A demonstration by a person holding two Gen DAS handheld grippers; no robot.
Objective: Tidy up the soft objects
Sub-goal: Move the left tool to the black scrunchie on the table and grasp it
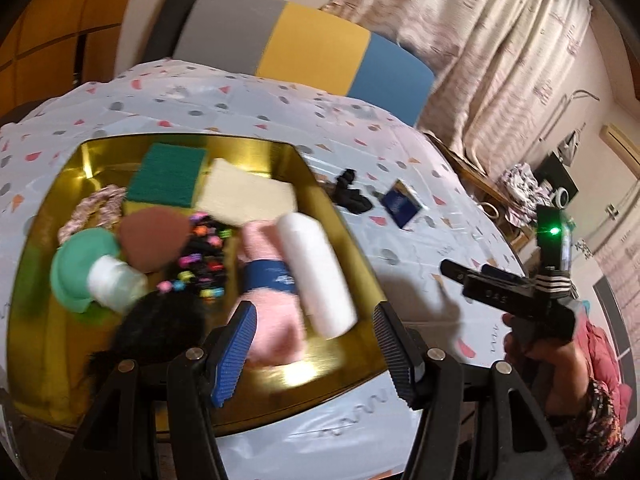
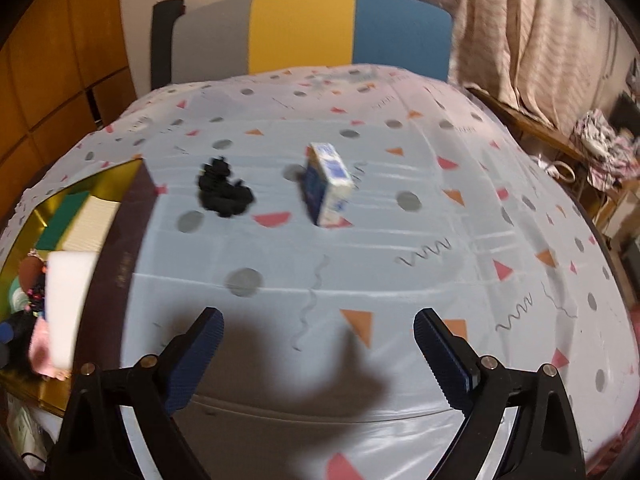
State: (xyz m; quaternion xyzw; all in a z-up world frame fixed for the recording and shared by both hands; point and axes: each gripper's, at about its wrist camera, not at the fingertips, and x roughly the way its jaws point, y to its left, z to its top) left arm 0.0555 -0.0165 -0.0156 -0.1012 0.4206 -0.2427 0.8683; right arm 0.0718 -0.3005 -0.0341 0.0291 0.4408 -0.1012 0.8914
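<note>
Left gripper (image 1: 316,344) hung over the near edge of the gold tray (image 1: 352,224), jaws standing wide apart with nothing between the pads. Right gripper (image 2: 318,354) was over bare patterned cloth on the counter (image 2: 440,280), jaws likewise spread wide and empty; in the left wrist view it (image 1: 516,284) showed at the right, held in a hand (image 1: 532,344).

Tray contents, left wrist view: green sponge (image 1: 168,178) and cream sponge (image 1: 248,196) side by side at the far end; a pink-and-white scrunchie (image 1: 94,210) at the left; a brown pad (image 1: 154,236) beside a mint-green soft item (image 1: 76,268); a black band with coloured beads (image 1: 204,256) in the middle; a pink towel (image 1: 276,320) with a blue label band; a white roll (image 1: 316,272) lying along the towel's right side; a black furry item (image 1: 156,332) at the near left. All blurred.

Outside the tray, on the counter: a black fabric piece (image 2: 224,192) just beside the tray's right wall, and a blue-and-white tissue pack (image 2: 328,184) a little further right, apart from the fabric. Both lay ahead of the right jaws, well apart from them
</note>
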